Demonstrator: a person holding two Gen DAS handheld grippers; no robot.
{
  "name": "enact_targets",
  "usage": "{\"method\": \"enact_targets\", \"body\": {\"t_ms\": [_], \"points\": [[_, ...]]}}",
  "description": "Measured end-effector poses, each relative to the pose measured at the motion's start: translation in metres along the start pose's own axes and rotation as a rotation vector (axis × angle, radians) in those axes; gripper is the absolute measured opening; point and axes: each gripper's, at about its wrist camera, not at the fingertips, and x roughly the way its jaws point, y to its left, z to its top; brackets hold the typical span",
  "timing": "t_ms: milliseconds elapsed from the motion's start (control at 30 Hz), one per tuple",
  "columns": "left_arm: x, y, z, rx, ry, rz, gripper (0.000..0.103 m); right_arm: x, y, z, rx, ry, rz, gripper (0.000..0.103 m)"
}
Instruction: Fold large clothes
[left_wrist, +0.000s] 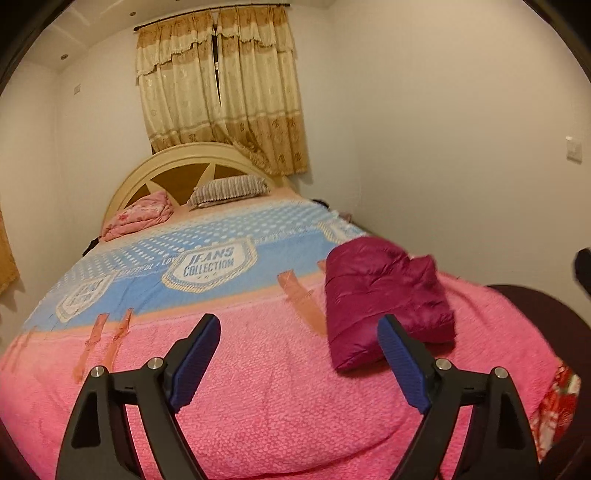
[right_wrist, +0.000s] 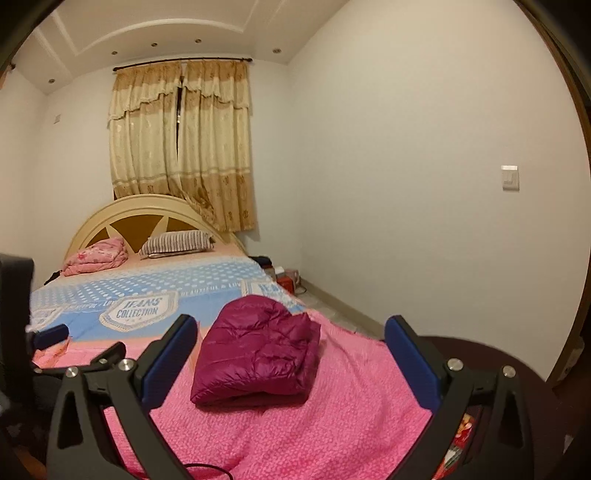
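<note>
A magenta puffer jacket (left_wrist: 384, 295) lies folded into a thick bundle on the pink blanket (left_wrist: 258, 369) near the foot of the bed. My left gripper (left_wrist: 299, 325) hovers above the blanket, open and empty, with the jacket just right of its right finger. In the right wrist view the jacket (right_wrist: 258, 354) sits straight ahead, beyond the blue pads. My right gripper (right_wrist: 291, 321) is wide open, holds nothing and stays clear of the fabric. A blue pad of the left gripper (right_wrist: 51, 336) shows at the left edge of the right wrist view.
A blue printed bedspread (left_wrist: 184, 251) covers the middle of the bed. A striped pillow (left_wrist: 229, 190) and a folded pink quilt (left_wrist: 136, 216) lie by the headboard (left_wrist: 177, 162). The dark footboard (right_wrist: 480, 354) curves at the near right. Small items (right_wrist: 284, 277) stand on the floor by the right wall.
</note>
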Motion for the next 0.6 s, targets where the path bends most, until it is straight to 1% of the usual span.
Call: {"method": "enact_targets", "body": {"t_ms": [100, 167, 600], "points": [[-0.010, 0.000, 0.001, -0.006, -0.039, 0.009, 0.088, -0.005, 0.003, 0.000, -0.009, -0.032, -0.001, 0.103], [-0.013, 0.000, 0.001, -0.004, -0.048, 0.013, 0.089, -0.005, 0.004, -0.001, -0.011, -0.043, -0.001, 0.103], [-0.021, -0.003, 0.001, 0.003, -0.077, 0.012, 0.089, -0.001, -0.003, -0.002, 0.039, -0.023, 0.000, 0.103]]}}
